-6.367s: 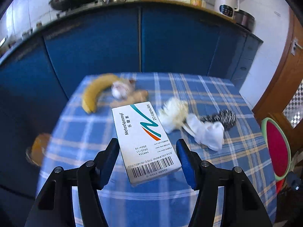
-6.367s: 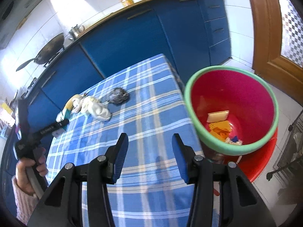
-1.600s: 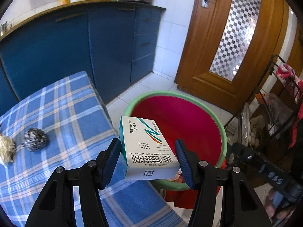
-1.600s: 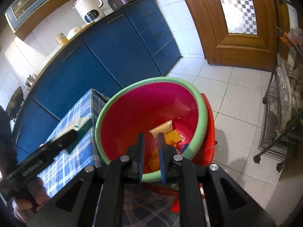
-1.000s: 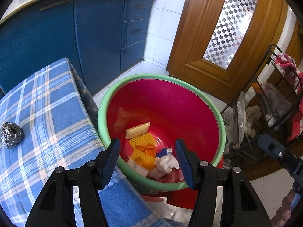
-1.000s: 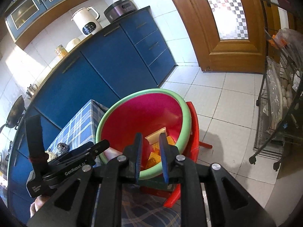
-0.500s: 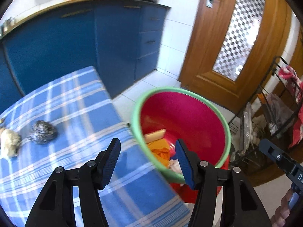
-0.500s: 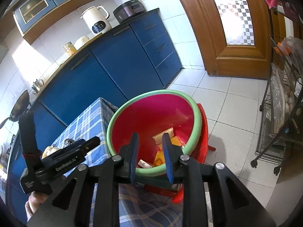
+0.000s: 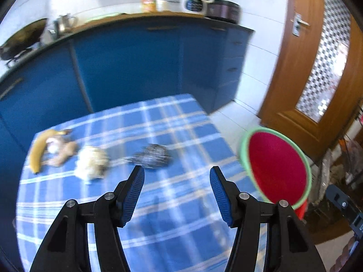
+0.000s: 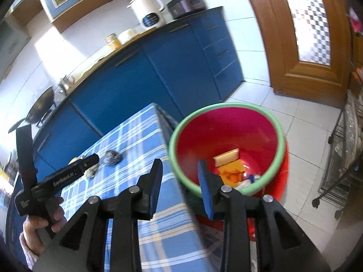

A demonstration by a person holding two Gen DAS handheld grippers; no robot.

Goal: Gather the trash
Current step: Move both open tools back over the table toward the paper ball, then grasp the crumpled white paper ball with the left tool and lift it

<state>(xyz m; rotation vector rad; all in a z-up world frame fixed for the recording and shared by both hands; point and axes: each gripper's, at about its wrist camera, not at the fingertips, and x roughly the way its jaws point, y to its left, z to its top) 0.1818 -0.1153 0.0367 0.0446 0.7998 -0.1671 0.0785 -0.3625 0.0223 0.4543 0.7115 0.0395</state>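
Both wrist views look steeply down, sharing the checked table (image 9: pixel 172 238) and red basin (image 10: pixel 226 117).

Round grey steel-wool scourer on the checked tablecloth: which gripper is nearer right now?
Left. The left gripper hovers over the blue checked cloth with the scourer just beyond its open fingers. The right gripper, fingers opening and empty, sits by the red green-rimmed bucket, farther away.

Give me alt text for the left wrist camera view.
An open, empty left gripper hangs over a blue plaid tablecloth where a steel scourer, a crumpled pale wad and a banana lie. A red basin with a green rim sits off its right edge.
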